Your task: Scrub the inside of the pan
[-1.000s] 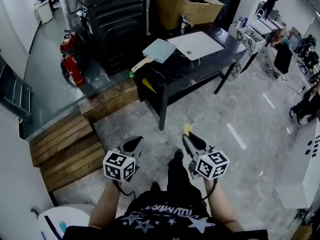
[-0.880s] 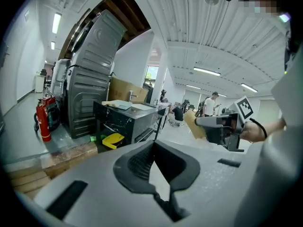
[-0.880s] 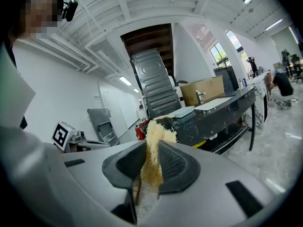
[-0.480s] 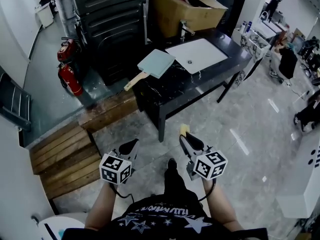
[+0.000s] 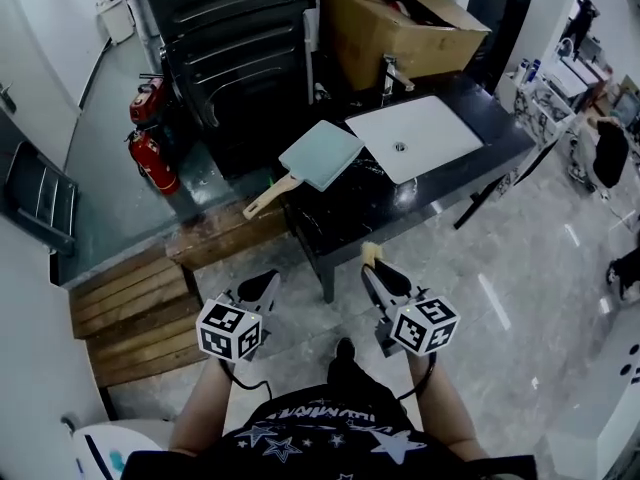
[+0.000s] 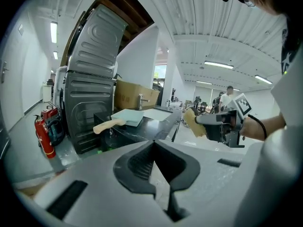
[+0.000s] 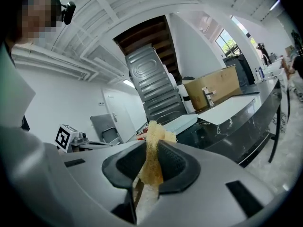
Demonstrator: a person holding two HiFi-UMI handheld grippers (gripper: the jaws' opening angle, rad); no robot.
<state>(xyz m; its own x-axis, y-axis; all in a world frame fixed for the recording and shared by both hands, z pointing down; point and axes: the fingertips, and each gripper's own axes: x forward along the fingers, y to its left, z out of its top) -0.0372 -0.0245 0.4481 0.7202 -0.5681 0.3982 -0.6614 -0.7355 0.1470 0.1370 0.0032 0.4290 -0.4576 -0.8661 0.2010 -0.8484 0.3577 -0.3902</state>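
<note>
A pale green square pan (image 5: 322, 154) with a wooden handle lies on the near left corner of the black counter (image 5: 370, 203); its handle sticks out over the edge. Both grippers hang over the floor, short of the counter. My left gripper (image 5: 264, 285) is shut with nothing in it. My right gripper (image 5: 373, 266) is shut on a yellow sponge (image 5: 371, 254). In the left gripper view, closed jaws (image 6: 154, 146) point toward the pan (image 6: 129, 117), and the sponge (image 6: 191, 122) shows at right. In the right gripper view the sponge (image 7: 154, 135) sticks up between the jaws.
A white sink (image 5: 415, 136) with a faucet (image 5: 392, 72) is set in the counter. Behind it are a cardboard box (image 5: 405, 20) and a dark metal cabinet (image 5: 235, 38). Red fire extinguishers (image 5: 155, 158) and wooden steps (image 5: 130, 313) are to the left.
The person has walked toward the counter with both grippers, so the pan and counter now sit nearer. Both grippers stay shut, and the right one still holds the sponge.
</note>
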